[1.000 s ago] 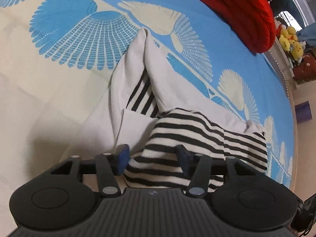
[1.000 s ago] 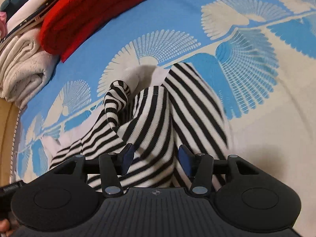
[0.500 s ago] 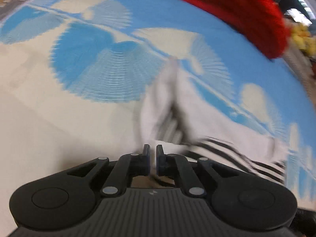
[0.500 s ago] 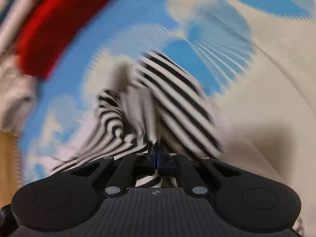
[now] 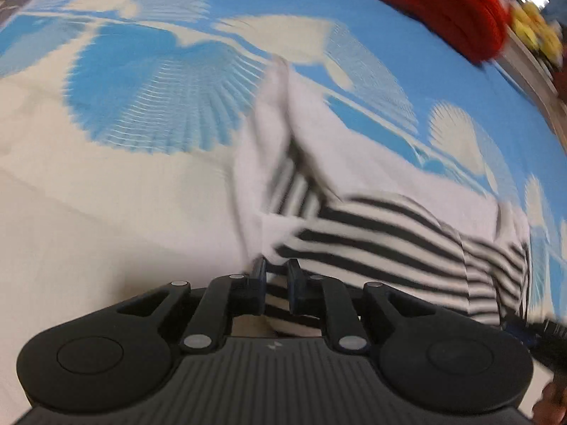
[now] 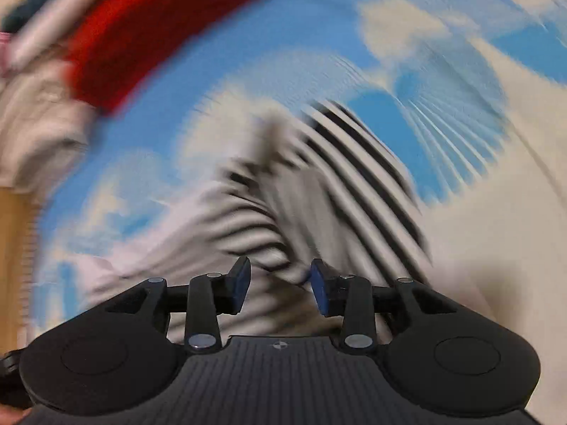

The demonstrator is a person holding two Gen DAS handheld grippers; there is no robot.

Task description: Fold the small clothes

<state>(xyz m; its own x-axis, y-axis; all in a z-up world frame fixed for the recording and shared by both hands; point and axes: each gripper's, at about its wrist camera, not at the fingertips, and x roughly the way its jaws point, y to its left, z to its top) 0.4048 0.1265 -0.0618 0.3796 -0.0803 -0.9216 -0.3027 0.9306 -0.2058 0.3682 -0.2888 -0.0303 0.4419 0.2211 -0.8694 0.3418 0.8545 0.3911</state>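
Note:
A small black-and-white striped garment [image 5: 382, 233] with white parts lies bunched on the blue-and-cream shell-patterned bedspread [image 5: 149, 81]. My left gripper [image 5: 276, 279] is nearly shut, with a fold of the striped fabric between its blue pads at the garment's near edge. In the blurred right wrist view the same garment [image 6: 312, 191] lies ahead. My right gripper [image 6: 280, 278] is partly open over its near edge, with striped fabric lying between the pads; no grip shows.
A red knitted item [image 5: 443, 3] lies at the far edge of the bed and also shows in the right wrist view [image 6: 152, 32]. Pale folded cloth [image 6: 39, 124] sits next to it. Yellow toys [image 5: 535, 24] are off the bed at right.
Both grippers closed on the garment half a second ago. Now the right gripper has opened partly and the left has widened slightly around the fabric. Both views are blurred by movement.

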